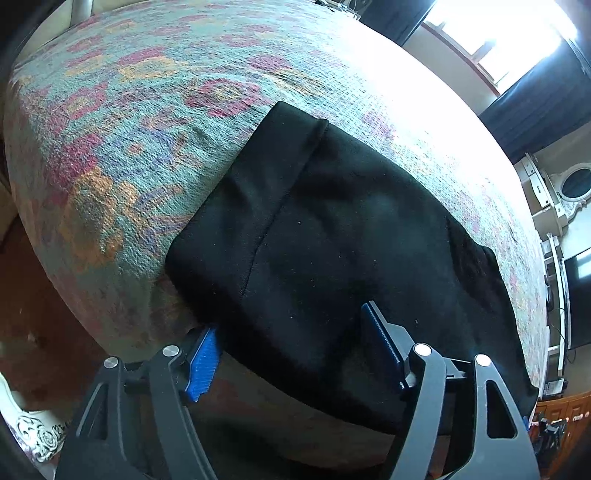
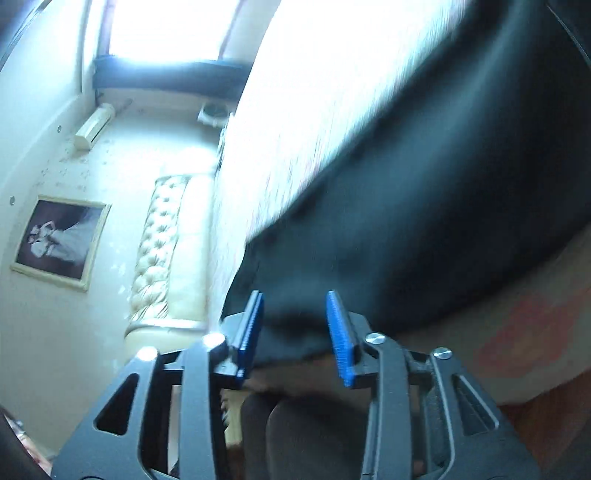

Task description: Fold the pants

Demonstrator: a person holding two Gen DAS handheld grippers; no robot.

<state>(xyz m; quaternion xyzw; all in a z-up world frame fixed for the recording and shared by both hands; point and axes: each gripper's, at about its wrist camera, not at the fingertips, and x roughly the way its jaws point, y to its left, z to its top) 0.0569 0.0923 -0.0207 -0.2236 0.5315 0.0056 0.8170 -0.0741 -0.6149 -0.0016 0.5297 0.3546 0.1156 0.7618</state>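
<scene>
Black pants lie folded flat on a bed with a floral blanket, reaching the bed's near edge. My left gripper is open, its blue pads on either side of the pants' near edge, holding nothing. In the right wrist view, which is blurred, the pants hang at the bed's edge. My right gripper is open with a corner of the black cloth between its blue pads, not clamped.
The bed's edge drops to a reddish-brown floor. A window with dark curtains and white furniture stand beyond the bed. A tufted cream headboard and a framed picture are at the wall.
</scene>
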